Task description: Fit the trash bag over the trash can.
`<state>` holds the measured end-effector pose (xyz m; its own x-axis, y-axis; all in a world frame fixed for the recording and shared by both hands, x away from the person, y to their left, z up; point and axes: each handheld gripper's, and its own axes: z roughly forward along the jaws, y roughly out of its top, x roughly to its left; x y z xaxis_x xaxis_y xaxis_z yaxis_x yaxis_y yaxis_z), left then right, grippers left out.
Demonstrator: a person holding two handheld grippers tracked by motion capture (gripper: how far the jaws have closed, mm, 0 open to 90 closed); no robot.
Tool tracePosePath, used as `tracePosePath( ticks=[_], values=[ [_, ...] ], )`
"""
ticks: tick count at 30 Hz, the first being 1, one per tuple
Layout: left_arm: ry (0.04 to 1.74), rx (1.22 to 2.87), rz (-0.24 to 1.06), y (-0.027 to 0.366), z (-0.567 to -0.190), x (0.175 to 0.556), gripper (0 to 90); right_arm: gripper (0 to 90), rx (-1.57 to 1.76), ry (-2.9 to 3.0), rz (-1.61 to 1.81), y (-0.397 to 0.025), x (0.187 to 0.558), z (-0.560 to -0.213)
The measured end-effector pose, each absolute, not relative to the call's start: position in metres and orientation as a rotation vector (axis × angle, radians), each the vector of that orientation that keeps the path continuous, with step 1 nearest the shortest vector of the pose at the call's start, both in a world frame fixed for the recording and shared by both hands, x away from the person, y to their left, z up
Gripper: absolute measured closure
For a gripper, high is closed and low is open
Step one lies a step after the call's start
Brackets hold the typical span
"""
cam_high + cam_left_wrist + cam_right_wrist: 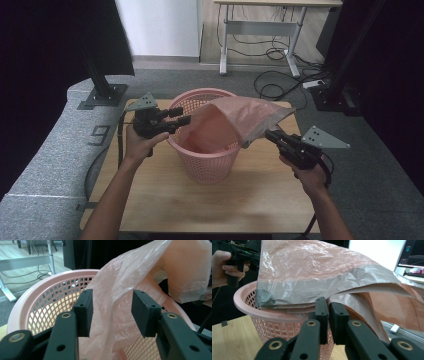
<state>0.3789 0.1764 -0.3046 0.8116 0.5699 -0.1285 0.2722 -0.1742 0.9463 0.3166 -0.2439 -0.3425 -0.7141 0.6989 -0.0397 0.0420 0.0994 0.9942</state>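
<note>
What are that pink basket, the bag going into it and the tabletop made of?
The basket looks like moulded plastic: matt pink, a regular lattice of holes, a smooth rolled rim. The bag seems thin plastic film, translucent pink, crinkled and faintly glossy, held in the right gripper. The tabletop looks like pale wood or wood-look laminate; its grain shows, but which one is unclear.

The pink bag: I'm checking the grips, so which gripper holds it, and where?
The right gripper pinches the pink bag at its edge; the left gripper is open around it.

Soft, even overhead light on the table (200, 200) (faint shadows), dark vignetted edges, slightly grainy throughout.
</note>
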Motion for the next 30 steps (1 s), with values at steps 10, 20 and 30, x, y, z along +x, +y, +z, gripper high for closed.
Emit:
tracePosePath(
  ticks=[10,20,30],
  values=[
    [0.622,1.777,0.332,0.167,-0.297,0.377,50.5,89.3,0.705,1.883,1.653,-0.242,0.319,-0.331],
    [0.681,1.845,0.308,0.157,-0.305,0.384,88.2,89.4,0.676,1.893,1.658,-0.236,0.32,-0.325],
    [0.676,1.823,0.269,0.173,-0.31,0.383,89.9,89.7,0.738,1.851,1.636,-0.253,0.321,-0.323]
  ],
)
